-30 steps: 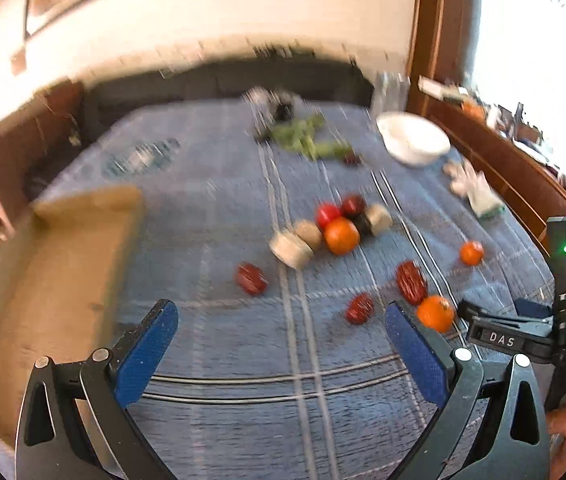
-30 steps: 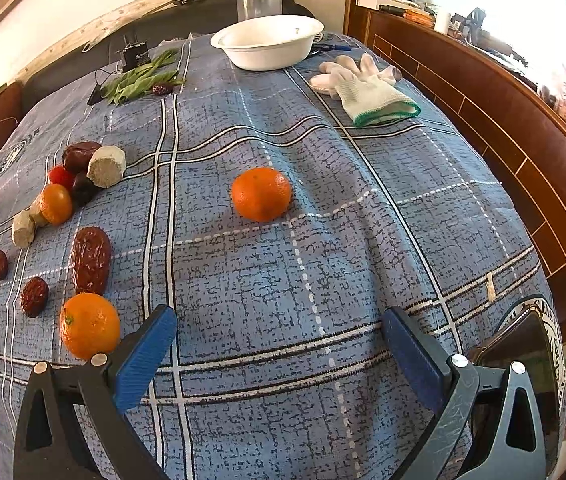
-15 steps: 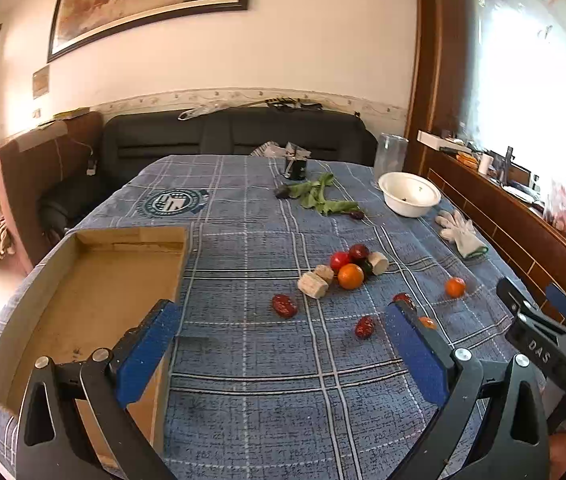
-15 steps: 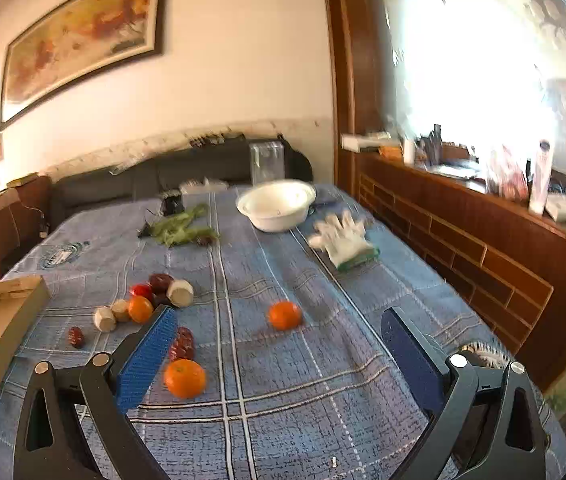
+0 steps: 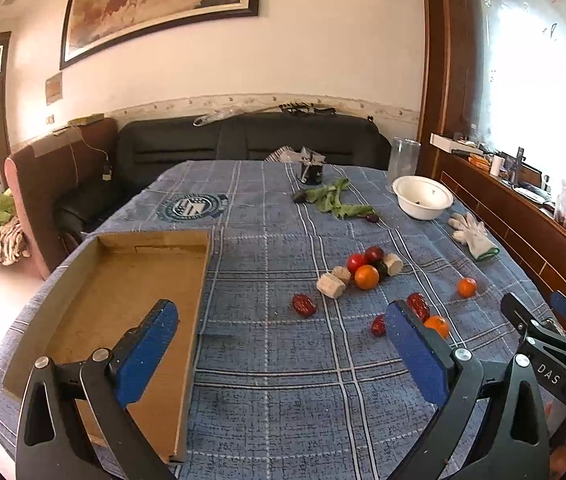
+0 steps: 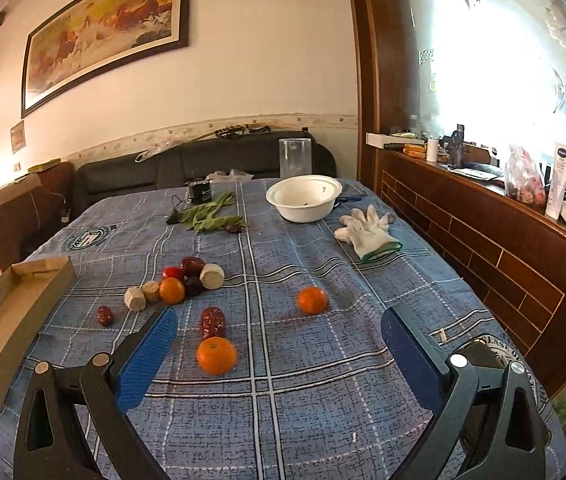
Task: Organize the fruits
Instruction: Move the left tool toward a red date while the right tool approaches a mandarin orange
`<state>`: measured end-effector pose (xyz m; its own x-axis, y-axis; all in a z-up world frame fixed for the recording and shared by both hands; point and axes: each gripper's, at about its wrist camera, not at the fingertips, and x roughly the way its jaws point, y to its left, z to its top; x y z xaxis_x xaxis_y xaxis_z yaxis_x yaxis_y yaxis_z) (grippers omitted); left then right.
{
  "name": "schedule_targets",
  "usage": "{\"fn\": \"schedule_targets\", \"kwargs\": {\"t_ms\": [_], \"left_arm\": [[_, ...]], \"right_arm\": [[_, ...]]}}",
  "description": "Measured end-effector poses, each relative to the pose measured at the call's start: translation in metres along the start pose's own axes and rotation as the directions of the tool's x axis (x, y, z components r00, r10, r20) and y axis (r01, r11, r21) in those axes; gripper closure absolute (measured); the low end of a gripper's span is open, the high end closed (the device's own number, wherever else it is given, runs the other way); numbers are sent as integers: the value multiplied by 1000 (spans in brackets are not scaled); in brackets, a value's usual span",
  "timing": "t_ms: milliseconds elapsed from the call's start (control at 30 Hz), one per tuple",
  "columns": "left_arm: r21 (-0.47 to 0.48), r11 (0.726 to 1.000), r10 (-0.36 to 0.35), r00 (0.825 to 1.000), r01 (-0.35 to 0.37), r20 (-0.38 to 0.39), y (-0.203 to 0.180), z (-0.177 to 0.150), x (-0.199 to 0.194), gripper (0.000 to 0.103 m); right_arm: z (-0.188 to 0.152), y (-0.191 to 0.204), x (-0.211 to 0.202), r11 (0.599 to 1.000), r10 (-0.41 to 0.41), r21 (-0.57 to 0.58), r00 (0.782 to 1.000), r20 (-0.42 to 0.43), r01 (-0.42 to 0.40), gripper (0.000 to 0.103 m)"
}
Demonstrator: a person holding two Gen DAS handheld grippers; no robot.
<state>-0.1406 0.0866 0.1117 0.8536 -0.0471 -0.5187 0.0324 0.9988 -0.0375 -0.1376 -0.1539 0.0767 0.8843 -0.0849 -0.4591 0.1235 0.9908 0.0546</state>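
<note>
Fruit lies scattered on the blue checked tablecloth [image 6: 323,400]. The nearest orange [image 6: 216,355] sits just ahead of my right gripper [image 6: 279,356], which is open and holds nothing. A second orange [image 6: 312,300] lies farther right, and a red date [image 6: 213,322] rests behind the near orange. A cluster with a tomato [image 6: 172,273], an orange [image 6: 171,290] and pale chunks [image 6: 211,276] lies mid-table. My left gripper [image 5: 281,346] hangs open above the cloth, beside an empty cardboard tray [image 5: 131,304]. Another date [image 5: 304,305] lies ahead of it.
A white bowl [image 6: 304,198], a clear glass [image 6: 294,157], green beans [image 6: 211,216] and a white glove [image 6: 367,232] lie at the far side. A wooden ledge [image 6: 483,232] with bottles runs along the right. A black sofa [image 5: 243,140] stands behind the table.
Both grippers have pulled back and tilted up, so the views went from close on the cloth to the whole table and room. Both stay open.
</note>
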Motion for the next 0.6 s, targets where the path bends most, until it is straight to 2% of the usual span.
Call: {"fn": "schedule_targets", "kwargs": {"t_ms": [233,333,467,600], "left_arm": [[-34,996,-80,996,79,-33,4,-3,10,0],[-36,998,-53,998,51,-42,12,-2,16,0],[-59,998,11,1000,-12,-10,34,4,19,0],[-104,995,-6,999,1,-42,51,7,30,0]], "right_arm": [[-6,-11,14,996,56,78,996,-70,-50,0],[-8,-14,23,995,69,79,990,-120,-59,0],[-10,-13,33,997,71,28,982,-174,-67,0],[-12,-6,48,993,117,1,964,-237,-121,0]]}}
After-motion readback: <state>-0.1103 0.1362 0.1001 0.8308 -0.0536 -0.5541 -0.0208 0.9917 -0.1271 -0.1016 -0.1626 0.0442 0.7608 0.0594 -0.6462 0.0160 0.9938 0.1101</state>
